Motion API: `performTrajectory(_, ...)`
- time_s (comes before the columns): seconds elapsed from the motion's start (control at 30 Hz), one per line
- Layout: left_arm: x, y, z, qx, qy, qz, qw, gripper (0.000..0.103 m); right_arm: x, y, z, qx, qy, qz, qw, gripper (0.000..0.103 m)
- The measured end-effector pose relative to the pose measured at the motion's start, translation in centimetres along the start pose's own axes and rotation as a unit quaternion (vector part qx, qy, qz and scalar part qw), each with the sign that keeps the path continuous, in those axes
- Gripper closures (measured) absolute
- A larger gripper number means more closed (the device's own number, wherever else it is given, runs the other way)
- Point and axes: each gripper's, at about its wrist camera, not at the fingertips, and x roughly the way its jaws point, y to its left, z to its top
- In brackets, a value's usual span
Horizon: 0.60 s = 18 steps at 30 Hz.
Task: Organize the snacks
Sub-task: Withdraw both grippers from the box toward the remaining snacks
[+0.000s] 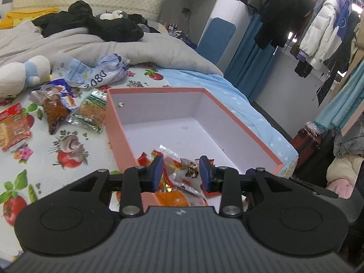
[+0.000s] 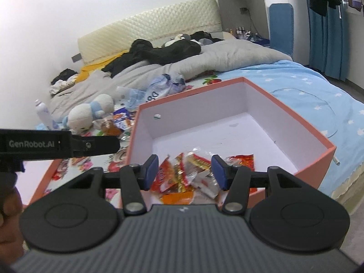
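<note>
A pink box point(image 1: 118, 132) with a white inside stands on the bed; it also shows in the right wrist view point(image 2: 302, 122). Several snack packets point(image 1: 179, 173) lie in its near corner, seen too in the right wrist view point(image 2: 193, 170). My left gripper point(image 1: 180, 173) is open and empty above that pile. My right gripper point(image 2: 185, 173) is open and empty above the same pile. Loose packets lie left of the box: a green one point(image 1: 92, 111), a brown one point(image 1: 54, 111) and a red one point(image 1: 12, 129).
A white plush toy point(image 1: 20, 75) and crumpled plastic bags point(image 1: 100, 70) lie beyond the loose snacks. A grey duvet point(image 1: 113, 47) and black clothes point(image 1: 95, 22) cover the back of the bed. The box lid point(image 2: 43, 182) lies left of the box. Coats point(image 1: 318, 22) hang at right.
</note>
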Motion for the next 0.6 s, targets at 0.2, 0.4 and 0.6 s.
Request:
performTrajectory(0.2, -2.9, 0.6, -1.4, -0.004, -0.013, 0.005, 0.9999, 0.063, -1.7, 1.6, -0.7, -0.012, -0.006, 0.014, 1.000, 0.049)
performTrajectory(0.4, -5.4, 1.2, -2.8, -0.012, -0.026, 0.012, 0.9995, 0.063, -2.8, 3.3, -1.5, -0.028, -0.004, 0.028, 0.999, 0.049)
performTrajectory(0.6, -7.6, 1.6, -4.3, 0.007, -0.026, 0.032, 0.9991, 0.063, -3.8, 4.4, -2.1, -0.025, -0.013, 0.041, 0.999, 0.049)
